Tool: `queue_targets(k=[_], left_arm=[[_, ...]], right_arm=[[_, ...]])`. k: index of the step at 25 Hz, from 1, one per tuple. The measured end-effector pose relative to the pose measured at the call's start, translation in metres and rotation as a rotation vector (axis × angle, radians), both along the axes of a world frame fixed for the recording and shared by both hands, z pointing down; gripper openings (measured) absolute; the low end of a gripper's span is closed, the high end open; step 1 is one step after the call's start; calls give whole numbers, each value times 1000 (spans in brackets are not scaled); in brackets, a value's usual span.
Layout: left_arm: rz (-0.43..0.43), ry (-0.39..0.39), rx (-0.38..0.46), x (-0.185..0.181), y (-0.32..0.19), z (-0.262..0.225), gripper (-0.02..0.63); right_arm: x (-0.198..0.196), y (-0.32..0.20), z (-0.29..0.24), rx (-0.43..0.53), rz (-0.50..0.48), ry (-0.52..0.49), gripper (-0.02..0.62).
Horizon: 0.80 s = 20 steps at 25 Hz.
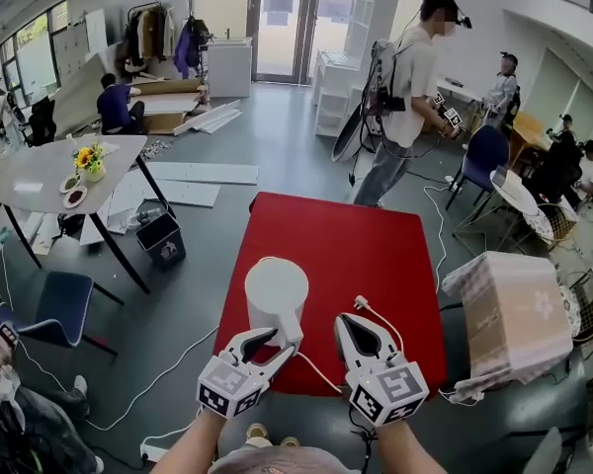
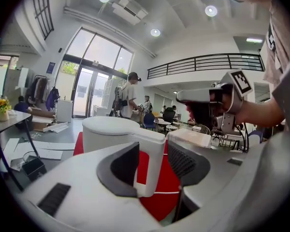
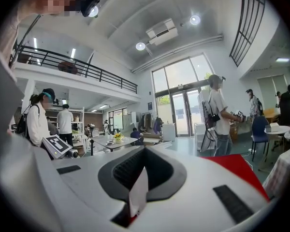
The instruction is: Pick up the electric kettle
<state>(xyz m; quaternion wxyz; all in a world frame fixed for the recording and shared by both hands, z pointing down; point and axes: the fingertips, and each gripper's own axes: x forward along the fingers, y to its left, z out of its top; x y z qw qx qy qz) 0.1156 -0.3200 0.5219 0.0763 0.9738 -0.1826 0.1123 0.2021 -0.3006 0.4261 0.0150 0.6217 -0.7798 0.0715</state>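
Straddling the upright kettle (image 1: 275, 294) by its handle (image 2: 152, 158), pointing toward the person, with the left hand-held gripper (image 1: 285, 342) apart; holding the right hand-held gripper (image 1: 356, 322) closed.

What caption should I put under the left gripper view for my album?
Left gripper, jaws open, straddles the handle of the white kettle on a red table.

The left gripper (image 1: 280, 344) and right gripper (image 1: 361, 322) are pale grey, with black ribbed pads (image 2: 181, 161) lining the fingers. Behind the fingers, each bears a black-and-white marker cube (image 1: 227, 388).
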Motion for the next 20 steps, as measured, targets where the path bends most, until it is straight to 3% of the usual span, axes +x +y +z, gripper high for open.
queue_targets(k=[20], left_arm=[[77, -13, -38, 25, 1, 35, 202]], right_arm=[[19, 1, 14, -49, 63, 12, 6]])
